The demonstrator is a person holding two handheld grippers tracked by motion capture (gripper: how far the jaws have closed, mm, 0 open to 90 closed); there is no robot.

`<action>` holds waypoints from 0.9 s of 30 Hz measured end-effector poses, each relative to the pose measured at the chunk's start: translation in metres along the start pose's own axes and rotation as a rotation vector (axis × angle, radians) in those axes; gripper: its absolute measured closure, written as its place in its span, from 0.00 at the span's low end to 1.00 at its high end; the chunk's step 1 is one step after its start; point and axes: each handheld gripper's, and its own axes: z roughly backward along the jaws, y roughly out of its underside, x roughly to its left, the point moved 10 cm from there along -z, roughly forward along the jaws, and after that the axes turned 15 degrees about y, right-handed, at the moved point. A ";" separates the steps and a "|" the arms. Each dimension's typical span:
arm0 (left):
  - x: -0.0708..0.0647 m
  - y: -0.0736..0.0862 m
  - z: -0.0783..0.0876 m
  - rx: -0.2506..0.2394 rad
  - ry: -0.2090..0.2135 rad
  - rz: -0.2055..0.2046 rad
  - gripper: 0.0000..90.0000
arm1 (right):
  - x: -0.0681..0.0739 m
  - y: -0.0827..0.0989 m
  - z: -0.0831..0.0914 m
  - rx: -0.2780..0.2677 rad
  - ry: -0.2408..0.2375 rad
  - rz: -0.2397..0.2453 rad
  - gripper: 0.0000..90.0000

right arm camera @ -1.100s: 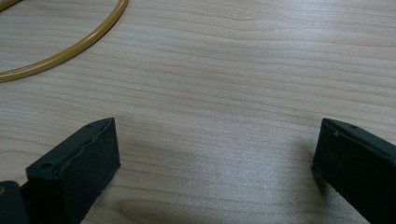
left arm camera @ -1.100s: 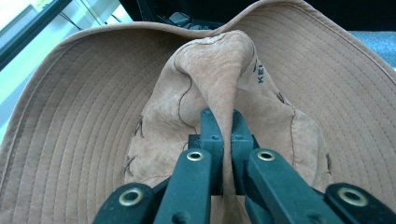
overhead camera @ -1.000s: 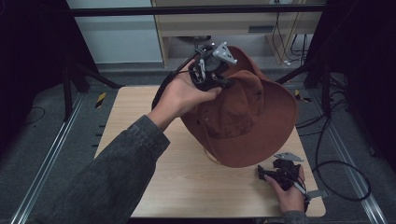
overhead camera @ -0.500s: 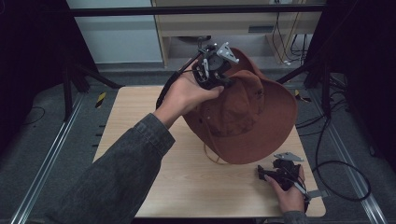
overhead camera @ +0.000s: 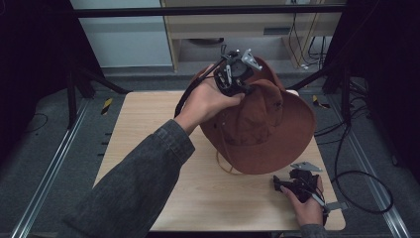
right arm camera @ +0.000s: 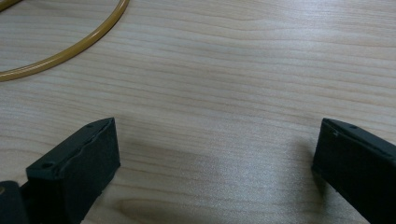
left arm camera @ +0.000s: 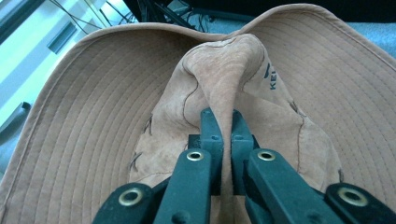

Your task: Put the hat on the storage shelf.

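In the left gripper view my left gripper (left arm camera: pixel 223 121) is covering the fold of the hat (left arm camera: pixel 93 121) that it is pinching, and the brim is running off the frame. From above, the hat is hiding the far right table (overhead camera: pixel 148 148) corner. The cord (right arm camera: pixel 60 58) is getting cut off in the right gripper view. My right hand (overhead camera: pixel 304 206) is leaving the bottom edge.

Lab recording bay, bare wooden table (overhead camera: pixel 148 129) inside black metal frame (overhead camera: pixel 198 11), floor rails (overhead camera: pixel 49 173), loose cables (overhead camera: pixel 361 173)
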 end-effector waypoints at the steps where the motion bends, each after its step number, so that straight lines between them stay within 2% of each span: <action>1: 0.000 0.000 0.000 0.000 0.000 0.000 0.98 | 0.000 0.000 0.000 0.000 0.000 -0.001 0.01; 11: 0.003 0.009 -0.022 0.037 0.017 0.012 0.98 | 0.000 0.000 0.000 0.000 0.006 -0.003 0.01; 17: 0.007 0.016 -0.026 0.043 0.027 0.024 0.97 | -0.001 0.000 0.000 0.000 0.006 -0.002 0.01; 27: 0.007 0.017 -0.028 0.035 0.031 0.033 0.94 | 0.000 0.000 0.000 0.000 0.005 -0.002 0.01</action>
